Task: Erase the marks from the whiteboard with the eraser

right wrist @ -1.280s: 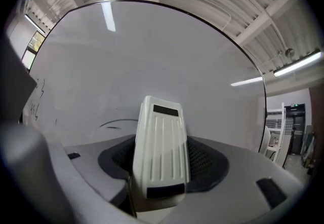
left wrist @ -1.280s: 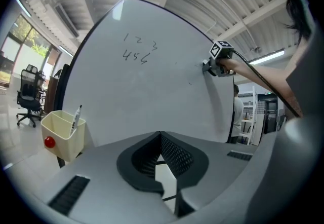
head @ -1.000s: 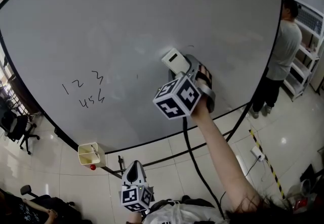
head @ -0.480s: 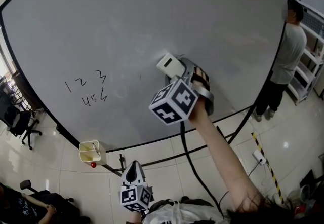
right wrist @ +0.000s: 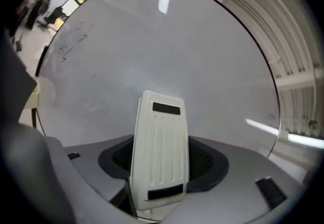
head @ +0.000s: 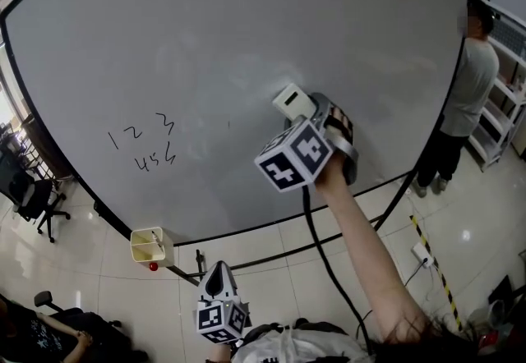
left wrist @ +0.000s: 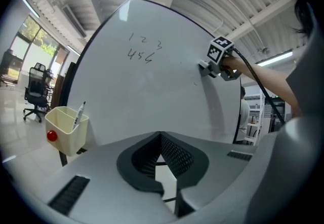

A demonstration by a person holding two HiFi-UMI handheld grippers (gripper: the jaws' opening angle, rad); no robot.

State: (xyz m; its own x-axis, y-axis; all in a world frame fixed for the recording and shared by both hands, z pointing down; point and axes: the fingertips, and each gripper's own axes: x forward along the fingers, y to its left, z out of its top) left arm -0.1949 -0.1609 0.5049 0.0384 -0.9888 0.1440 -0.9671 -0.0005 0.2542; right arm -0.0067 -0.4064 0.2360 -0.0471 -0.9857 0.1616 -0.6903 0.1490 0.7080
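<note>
The large whiteboard carries handwritten digits "1 2 3 / 4 5 6" at its lower left, plus faint smudges and a tiny dot near the middle. My right gripper is shut on a white eraser, whose far end rests against the board right of centre, well away from the digits. In the right gripper view the eraser stands upright between the jaws. My left gripper hangs low by my body, away from the board; its jaws are shut on nothing.
A cream pen cup with a marker and a red knob hangs at the board's lower left edge. A person stands by shelves at the right. Office chairs are at the left. A power strip lies on the floor.
The right gripper slid the eraser slightly left along the board, then back to the right. The left gripper has stayed where it was.
</note>
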